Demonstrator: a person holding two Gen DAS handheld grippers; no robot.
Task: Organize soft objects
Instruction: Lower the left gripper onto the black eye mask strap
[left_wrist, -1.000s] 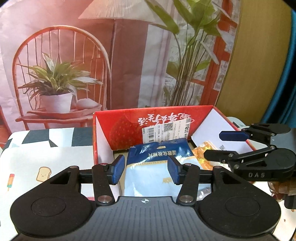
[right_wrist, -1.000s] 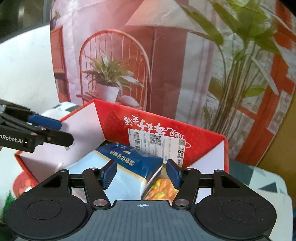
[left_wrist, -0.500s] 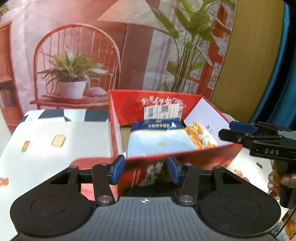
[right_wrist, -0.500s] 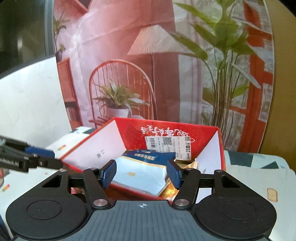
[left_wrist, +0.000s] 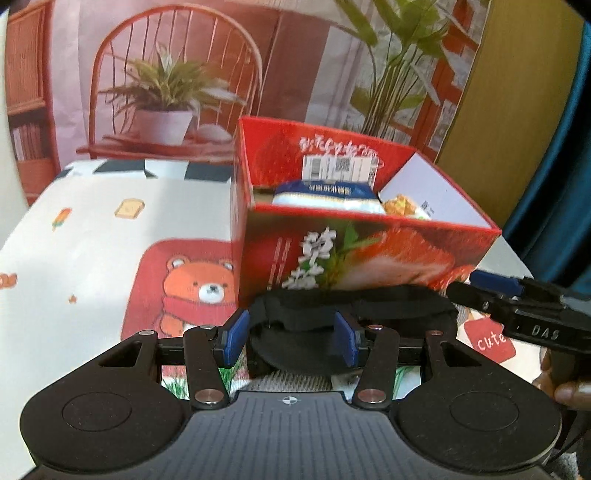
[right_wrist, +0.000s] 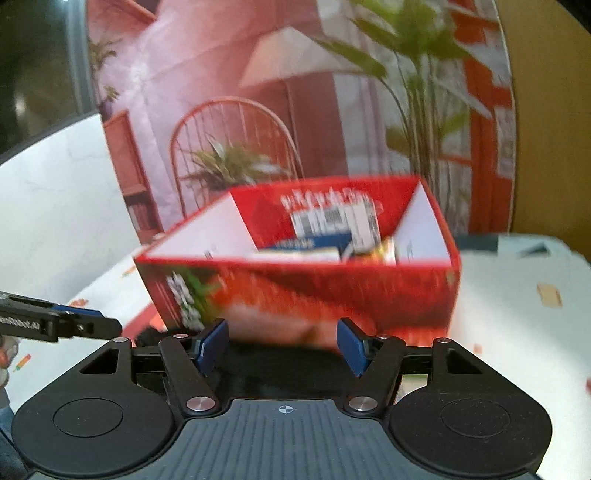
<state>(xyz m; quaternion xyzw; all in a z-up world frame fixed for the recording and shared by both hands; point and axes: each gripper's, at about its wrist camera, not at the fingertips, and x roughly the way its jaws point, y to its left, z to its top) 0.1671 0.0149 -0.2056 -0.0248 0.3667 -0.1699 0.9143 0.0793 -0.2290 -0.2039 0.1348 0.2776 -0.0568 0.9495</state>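
A black soft item (left_wrist: 351, 302), strap-like, lies on the tablecloth just in front of the red strawberry box (left_wrist: 369, 254). My left gripper (left_wrist: 291, 338) hovers over its left part, open, and the blue pads (left_wrist: 232, 334) do not press on it. Inside the box lie a blue-and-white soft pack (left_wrist: 325, 194) and an orange snack bag (left_wrist: 400, 205). In the blurred right wrist view, my right gripper (right_wrist: 282, 345) is opening its jaws in front of the box (right_wrist: 306, 291), with the black item (right_wrist: 280, 365) dark below and between the fingers, not gripped.
The table carries a white cloth with a bear print (left_wrist: 199, 288). A printed backdrop with a chair and plants (left_wrist: 170, 92) hangs behind the box. My right gripper (left_wrist: 517, 299) shows at the right edge of the left view, with a hand (left_wrist: 569, 395) below it.
Both grippers drew back from above the box and sank toward the table in front of it. The black item came into view between the fingers. The right jaws widened a little.
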